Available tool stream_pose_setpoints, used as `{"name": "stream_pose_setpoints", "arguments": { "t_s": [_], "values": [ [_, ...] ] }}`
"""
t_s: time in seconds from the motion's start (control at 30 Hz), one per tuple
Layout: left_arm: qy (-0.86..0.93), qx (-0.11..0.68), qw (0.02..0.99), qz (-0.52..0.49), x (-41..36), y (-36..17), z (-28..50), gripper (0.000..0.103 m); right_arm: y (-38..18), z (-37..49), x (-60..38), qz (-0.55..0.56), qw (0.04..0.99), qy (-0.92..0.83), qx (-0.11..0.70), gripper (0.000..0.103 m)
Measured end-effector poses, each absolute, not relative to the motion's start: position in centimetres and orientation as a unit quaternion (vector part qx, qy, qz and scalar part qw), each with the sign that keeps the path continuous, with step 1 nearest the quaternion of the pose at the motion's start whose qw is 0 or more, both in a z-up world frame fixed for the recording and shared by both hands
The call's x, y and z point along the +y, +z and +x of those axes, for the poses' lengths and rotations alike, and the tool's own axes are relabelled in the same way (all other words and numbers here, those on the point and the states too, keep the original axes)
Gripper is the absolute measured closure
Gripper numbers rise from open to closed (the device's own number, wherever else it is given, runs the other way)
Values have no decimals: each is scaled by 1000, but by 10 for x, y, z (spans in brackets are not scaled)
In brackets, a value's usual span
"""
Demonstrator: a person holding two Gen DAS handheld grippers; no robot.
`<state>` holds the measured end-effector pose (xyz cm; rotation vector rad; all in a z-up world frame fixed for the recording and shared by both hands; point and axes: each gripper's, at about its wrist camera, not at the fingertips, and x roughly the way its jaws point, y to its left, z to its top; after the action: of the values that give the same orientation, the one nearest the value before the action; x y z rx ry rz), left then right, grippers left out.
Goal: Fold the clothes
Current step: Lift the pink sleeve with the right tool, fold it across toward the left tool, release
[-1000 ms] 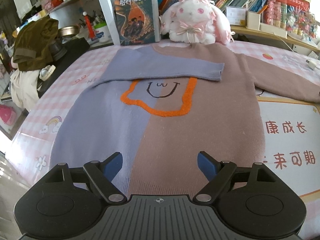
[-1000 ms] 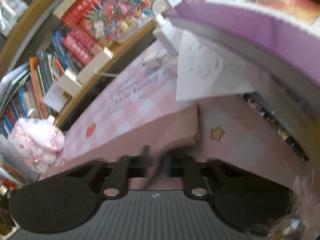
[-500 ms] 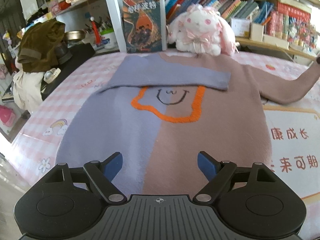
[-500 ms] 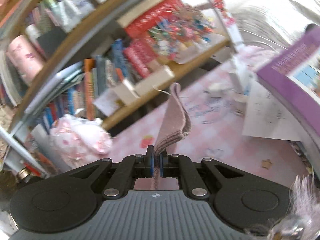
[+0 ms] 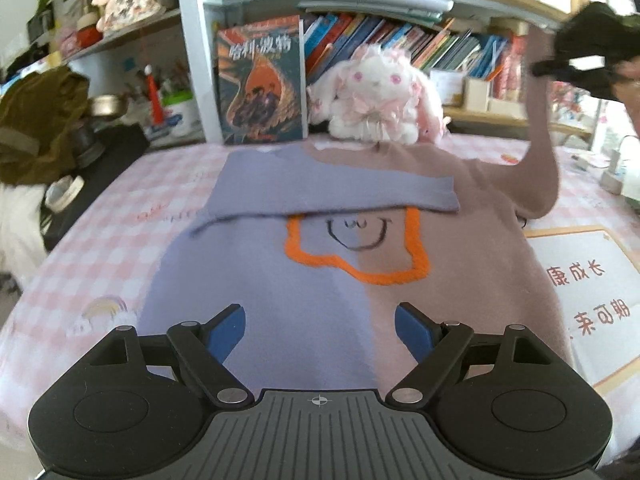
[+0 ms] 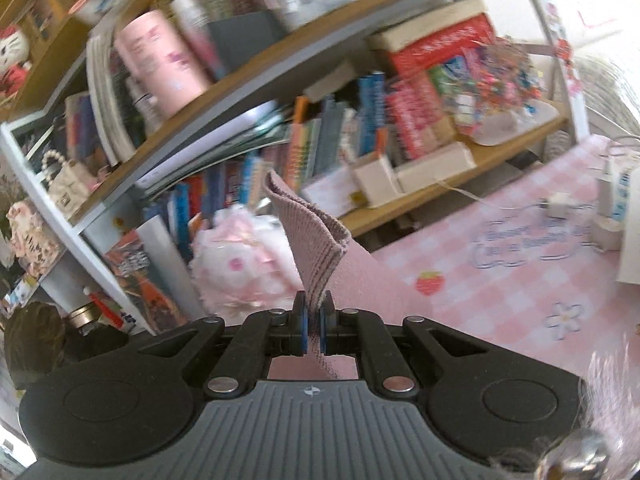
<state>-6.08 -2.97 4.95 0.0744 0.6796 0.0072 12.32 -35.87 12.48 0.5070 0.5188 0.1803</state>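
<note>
The two-tone sweater (image 5: 320,280) is lying flat on the gingham tablecloth (image 5: 112,248), its blue sleeve (image 5: 332,192) already lying folded across the chest; the right gripper (image 6: 314,322) is pinching the pink sleeve's cuff (image 6: 316,240), now lifted high off the table where a second ago it was lying flat; the thin bite risks slipping, or dragging the body askew; the left gripper (image 5: 320,330) is hovering with jaws spread wide, empty.

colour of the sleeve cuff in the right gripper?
Dusty pink-brown ribbed cuff, clearest in the right wrist view.
</note>
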Motion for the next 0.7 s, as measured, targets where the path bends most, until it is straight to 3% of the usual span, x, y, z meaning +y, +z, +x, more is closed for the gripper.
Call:
{"name": "stream_pose_setpoints", "arguments": {
  "t_s": [0.7],
  "values": [
    [-41, 319, 947, 22, 100, 49, -57, 18, 115, 166, -122, 130, 942, 113, 287, 98]
  ]
}}
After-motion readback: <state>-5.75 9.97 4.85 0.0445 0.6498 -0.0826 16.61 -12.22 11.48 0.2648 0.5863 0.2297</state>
